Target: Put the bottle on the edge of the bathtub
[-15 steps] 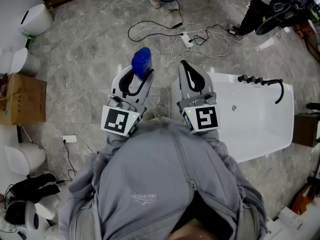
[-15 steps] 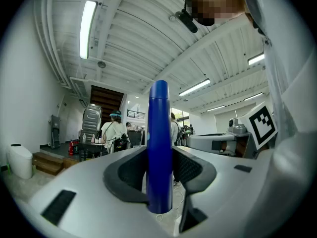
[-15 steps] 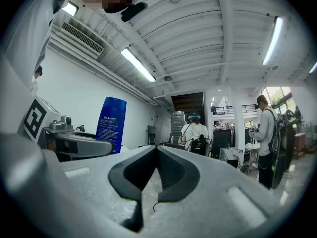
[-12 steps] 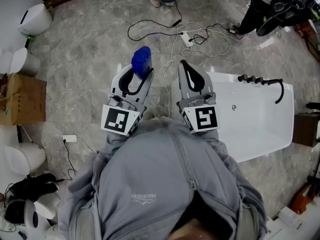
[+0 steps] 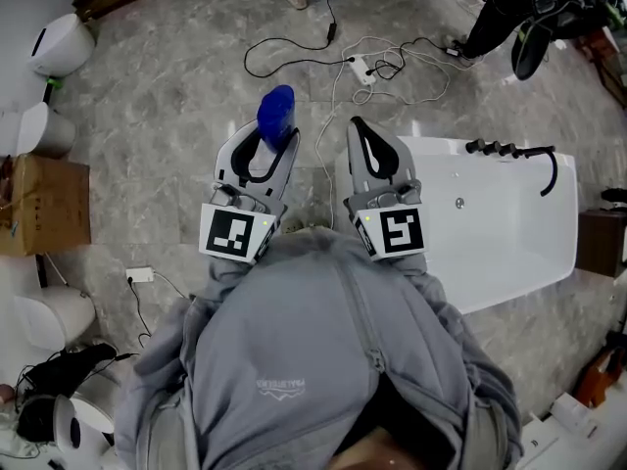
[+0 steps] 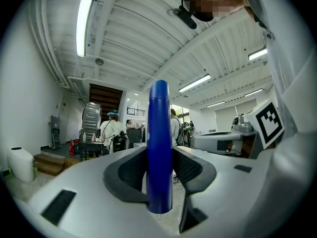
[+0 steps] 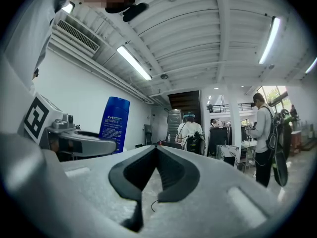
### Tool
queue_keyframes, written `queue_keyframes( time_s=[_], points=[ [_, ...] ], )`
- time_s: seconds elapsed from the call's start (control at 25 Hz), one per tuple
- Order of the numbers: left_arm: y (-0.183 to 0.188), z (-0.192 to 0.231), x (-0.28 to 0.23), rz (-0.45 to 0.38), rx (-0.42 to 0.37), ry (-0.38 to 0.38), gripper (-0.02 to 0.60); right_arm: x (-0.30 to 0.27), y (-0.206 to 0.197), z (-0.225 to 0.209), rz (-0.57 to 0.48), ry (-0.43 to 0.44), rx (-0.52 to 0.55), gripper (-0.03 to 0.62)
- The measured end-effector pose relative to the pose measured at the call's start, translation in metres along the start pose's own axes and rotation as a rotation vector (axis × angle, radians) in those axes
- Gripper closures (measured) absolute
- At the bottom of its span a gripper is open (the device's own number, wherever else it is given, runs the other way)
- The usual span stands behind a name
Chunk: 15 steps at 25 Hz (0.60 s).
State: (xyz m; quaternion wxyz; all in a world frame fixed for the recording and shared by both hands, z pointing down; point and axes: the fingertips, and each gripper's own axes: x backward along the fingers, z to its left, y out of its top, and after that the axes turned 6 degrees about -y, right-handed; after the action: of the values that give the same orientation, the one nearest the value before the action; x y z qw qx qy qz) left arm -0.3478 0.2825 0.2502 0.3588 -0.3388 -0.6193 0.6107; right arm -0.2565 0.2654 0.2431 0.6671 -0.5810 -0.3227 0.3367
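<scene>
One slim, glossy blue bottle (image 6: 159, 143) stands clamped in the left claw (image 6: 159, 182) — right claw (image 7: 156, 150) pinched shut.

A blue bottle (image 5: 276, 114) is gripped between the jaws of the left gripper (image 5: 269, 145) over the grey floor (image 5: 167, 96); the right gripper (image 5: 361, 131) (jaws drawn together) is held over the rim of the white bathtub (image 5: 431, 146).
</scene>
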Motion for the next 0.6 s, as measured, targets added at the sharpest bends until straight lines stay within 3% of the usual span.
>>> queue_keyframes(
  time_s=[0.6],
  points=[
    [-0.011,0.043,-0.021,0.021,0.024,-0.049,0.428,-0.030,-0.017,-0.019,0.026,-0.139,-0.059,0.591]
  ],
)
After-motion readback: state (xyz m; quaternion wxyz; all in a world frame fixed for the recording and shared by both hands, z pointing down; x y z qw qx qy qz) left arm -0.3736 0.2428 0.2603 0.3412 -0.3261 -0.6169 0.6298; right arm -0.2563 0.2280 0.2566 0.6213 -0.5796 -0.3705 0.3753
